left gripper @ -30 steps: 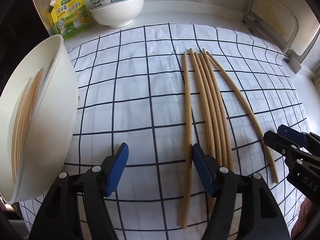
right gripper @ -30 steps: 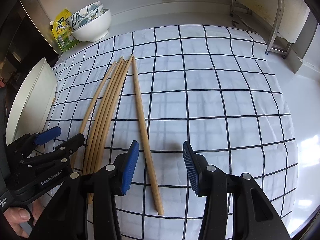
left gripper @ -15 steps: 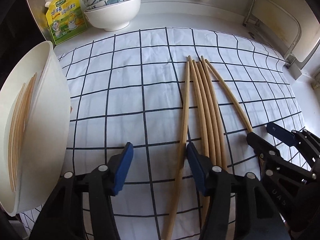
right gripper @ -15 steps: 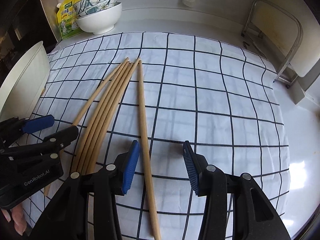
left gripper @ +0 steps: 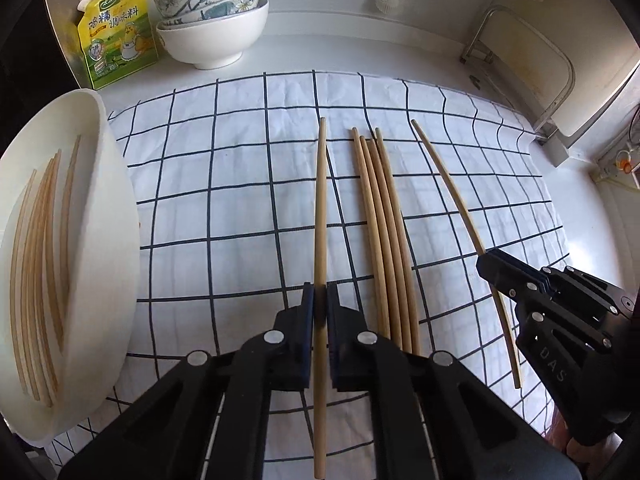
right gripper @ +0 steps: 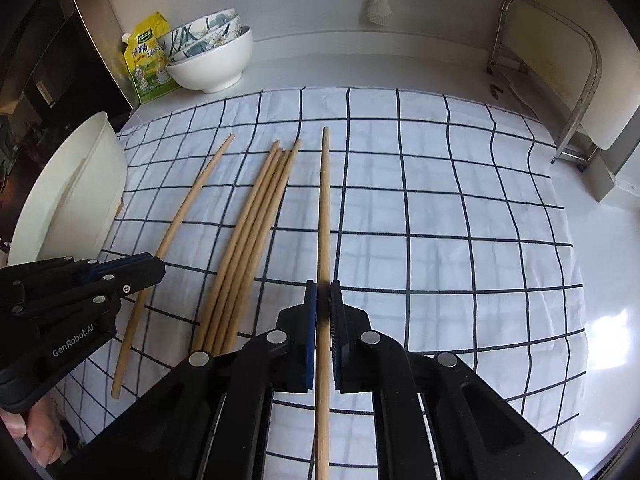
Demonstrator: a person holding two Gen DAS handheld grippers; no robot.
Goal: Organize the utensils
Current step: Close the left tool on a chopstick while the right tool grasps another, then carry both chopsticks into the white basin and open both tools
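Observation:
My left gripper (left gripper: 320,292) is shut on one wooden chopstick (left gripper: 321,208), held a little above the checked cloth (left gripper: 224,208). My right gripper (right gripper: 323,290) is shut on another chopstick (right gripper: 325,208) in the same way. Each gripper shows in the other's view: the right gripper (left gripper: 486,262) grips its chopstick (left gripper: 444,178), and the left gripper (right gripper: 154,266) grips its own (right gripper: 192,200). Between the two, a bundle of several chopsticks (left gripper: 384,220) (right gripper: 256,232) lies on the cloth. A white container (left gripper: 104,240) (right gripper: 72,200) at the left holds several more chopsticks (left gripper: 36,260).
Stacked bowls (left gripper: 212,28) and a yellow seasoning pouch (left gripper: 116,32) stand at the back left of the counter. A metal rack (left gripper: 532,80) stands at the back right. A person's hand (right gripper: 40,432) holds the left gripper.
Both grippers have shut, each on one outer chopstick, and have risen slightly. The two held chopsticks now stand apart from the bundle left on the cloth.

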